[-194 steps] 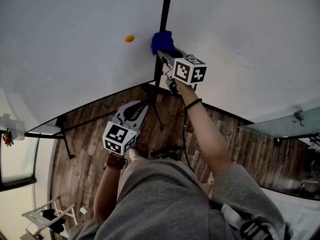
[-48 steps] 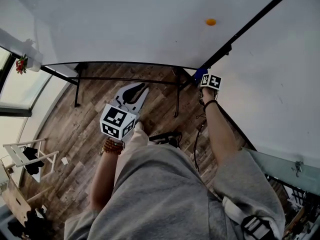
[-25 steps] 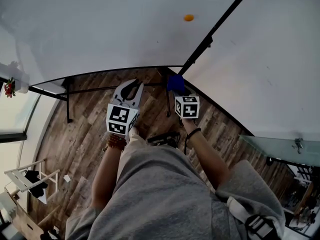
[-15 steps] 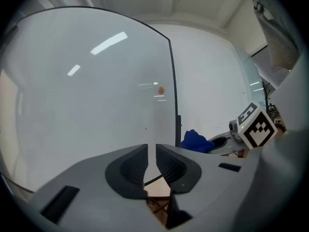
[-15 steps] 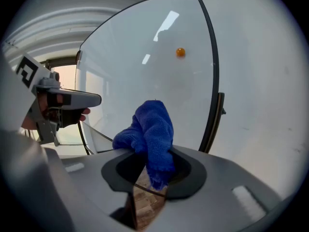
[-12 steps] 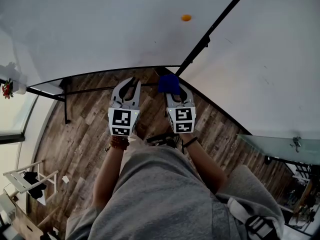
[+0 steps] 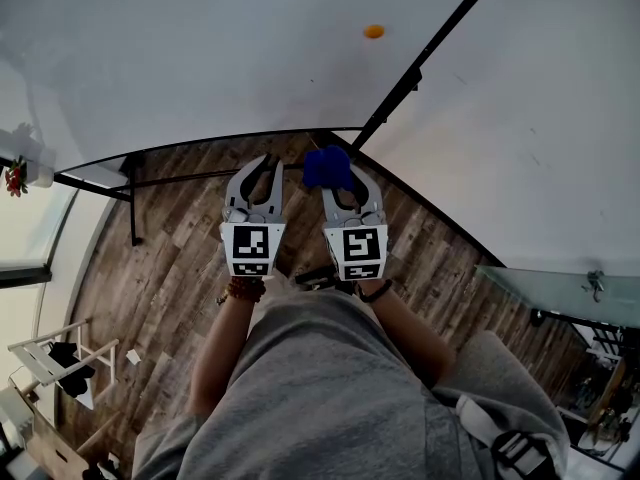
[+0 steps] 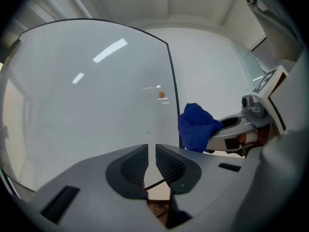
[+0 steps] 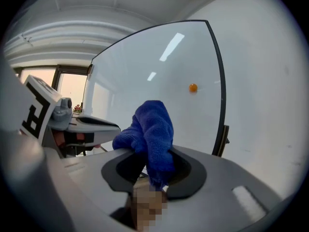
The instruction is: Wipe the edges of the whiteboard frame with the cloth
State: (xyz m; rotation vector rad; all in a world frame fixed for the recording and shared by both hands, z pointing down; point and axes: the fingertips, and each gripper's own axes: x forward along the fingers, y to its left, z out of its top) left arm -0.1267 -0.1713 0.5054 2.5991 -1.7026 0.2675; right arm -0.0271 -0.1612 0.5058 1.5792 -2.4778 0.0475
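The right tongs (image 9: pixel 153 170) are clamped on the blue cloth (image 9: pixel 150 124), which bunches up above their tips. The left tongs (image 8: pixel 150 154) are closed to a thin slit with nothing between them and sit just beside the right pair. The cloth hangs clear of the whiteboard frame (image 7: pixel 432 40), near its lower corner. From that corner the dark side bar runs up and away to the right, and the bottom edge runs off to the left. The right tongs are nearer the bar, so the next wipe looks to be theirs.
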